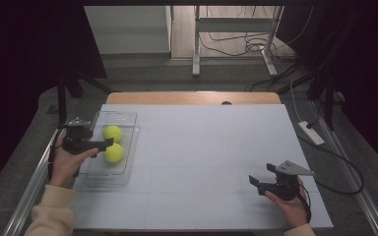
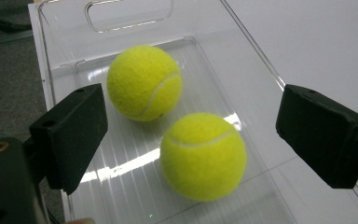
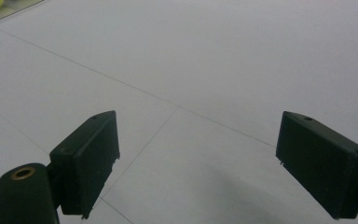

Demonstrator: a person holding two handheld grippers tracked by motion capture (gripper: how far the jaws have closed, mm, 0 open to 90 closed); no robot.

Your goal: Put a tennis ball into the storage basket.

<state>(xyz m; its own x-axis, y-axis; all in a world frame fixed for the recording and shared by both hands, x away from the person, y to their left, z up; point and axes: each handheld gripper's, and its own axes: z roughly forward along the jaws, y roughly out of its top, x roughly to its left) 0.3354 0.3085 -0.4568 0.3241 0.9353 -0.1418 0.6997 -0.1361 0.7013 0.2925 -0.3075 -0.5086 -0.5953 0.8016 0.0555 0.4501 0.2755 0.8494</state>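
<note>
Two yellow tennis balls lie in a clear plastic tray [image 1: 109, 169] at the table's left. The far ball [image 1: 112, 132] and the near ball [image 1: 113, 152] almost touch. My left gripper [image 1: 102, 147] hovers at the tray's left rim, open, its jaws pointing at the balls. In the left gripper view the near ball [image 2: 203, 156] sits between the wide-apart jaws of my left gripper [image 2: 198, 135] and beyond them, with the far ball [image 2: 144, 83] behind it. My right gripper [image 1: 261, 177] is held low over the table's right front, open and holding nothing [image 3: 209, 163].
The white table [image 1: 206, 147] has a wooden strip along its far edge. A power strip [image 1: 311, 132] and cables lie on the floor to the right. A metal desk frame [image 1: 236, 29] stands beyond the table.
</note>
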